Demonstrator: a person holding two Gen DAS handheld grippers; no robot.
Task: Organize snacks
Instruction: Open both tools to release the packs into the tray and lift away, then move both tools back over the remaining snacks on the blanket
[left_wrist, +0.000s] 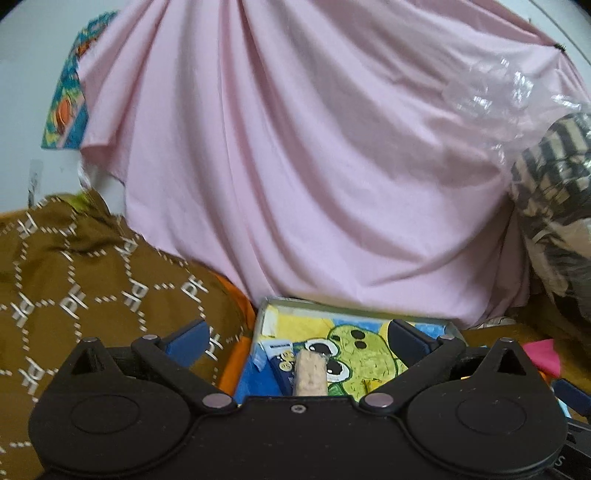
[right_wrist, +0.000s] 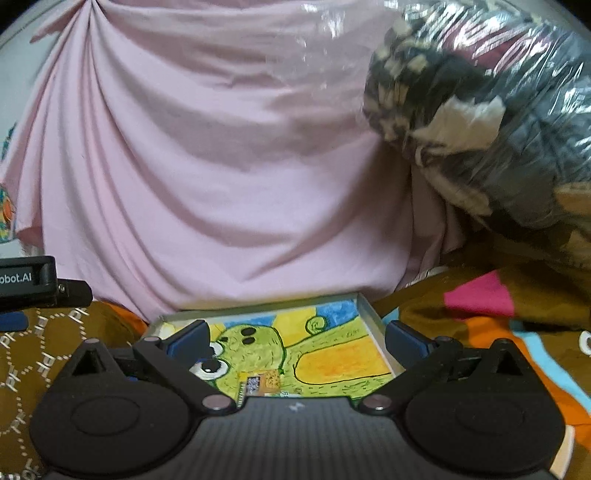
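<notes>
A brown patterned cloth is covering the surface and carrying everything. A shallow tray with a green cartoon drawing inside is lying on it in the middle. A pink draped sheet is resting at the far side, and a plastic-wrapped bundle is sitting at the far right.

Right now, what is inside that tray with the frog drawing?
In the tray: a beige wafer, a blue packet, and a small snack pack. The grippers hide the near end.

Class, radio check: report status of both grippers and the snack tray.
Left gripper open, empty, over tray. Right gripper open, empty, same tray. Wafer snack and small packets in tray. Nothing blocking.
</notes>
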